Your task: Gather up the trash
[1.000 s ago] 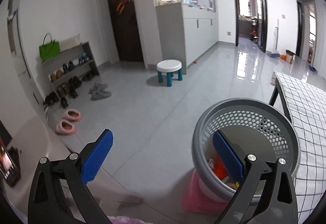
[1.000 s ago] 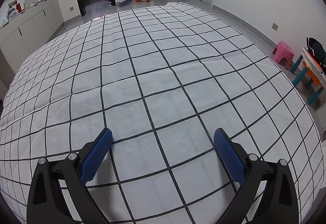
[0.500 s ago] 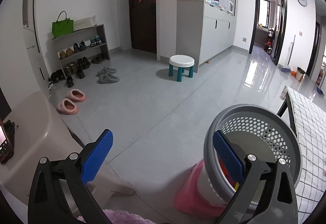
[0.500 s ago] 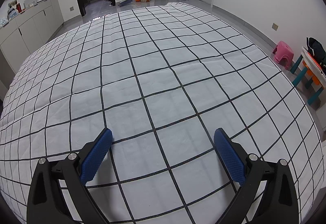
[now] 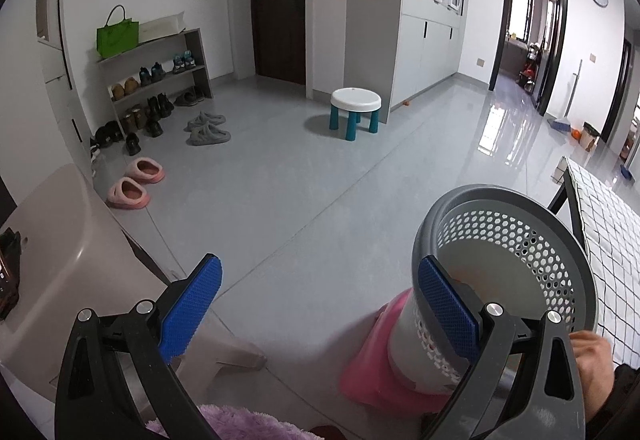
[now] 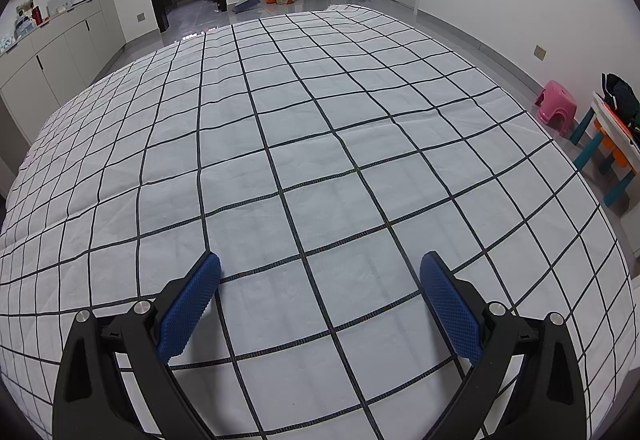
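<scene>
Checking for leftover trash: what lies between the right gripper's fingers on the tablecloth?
Nothing: in the right wrist view, only bare checked tablecloth shows between the right gripper fingers.

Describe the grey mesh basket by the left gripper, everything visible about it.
The grey basket looks plastic: round, with a thick smooth rim and a wall pierced by small holes above a solid lower band. It stands on a pink stool on the floor, beside the checked tablecloth. Something orange shows faintly inside; the contents are mostly hidden. The open left gripper has one blue pad in front of its rim; contact cannot be judged.
</scene>
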